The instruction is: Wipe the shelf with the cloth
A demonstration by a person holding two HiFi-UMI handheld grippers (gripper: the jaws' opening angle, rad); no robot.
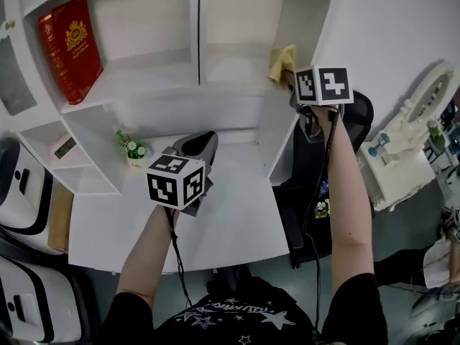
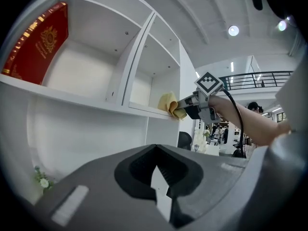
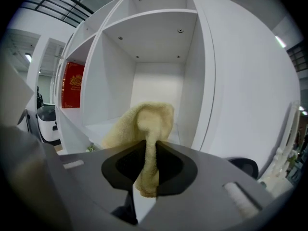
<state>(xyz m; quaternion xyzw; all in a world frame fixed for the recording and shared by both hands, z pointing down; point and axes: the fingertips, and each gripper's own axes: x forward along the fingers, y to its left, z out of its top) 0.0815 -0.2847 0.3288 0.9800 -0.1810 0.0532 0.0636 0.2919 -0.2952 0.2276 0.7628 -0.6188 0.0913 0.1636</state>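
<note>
Head view
- White shelf unit seen from above, with a white desk top under it.
- Right gripper is raised to the front edge of the upper right compartment. Its marker cube faces the camera.
- The yellow cloth is bunched at that gripper's tip, on the compartment's front lip.
- Left gripper is lower, over the desk top and well apart from the cloth.
- Red books stand tilted in the upper left compartment.
- A small potted plant sits at the back of the desk top.
- A black chair is to the right of the unit.

Left gripper view
- The left gripper has its jaws closed tip to tip, with nothing between them.
- Beyond them, the right gripper presses the cloth to the edge of the shelf board. A fold of cloth droops just over the lip.
- Red books are at upper left and the plant at lower left.

Right gripper view
- The right gripper has its jaws clamped on a pinched strip of the cloth. The rest of the cloth balloons out ahead of the tips and a short tail hangs behind them.
- Ahead is the open right compartment of the shelf.
- Red books show in the next bay to the left, and the chair is at lower right.
</note>
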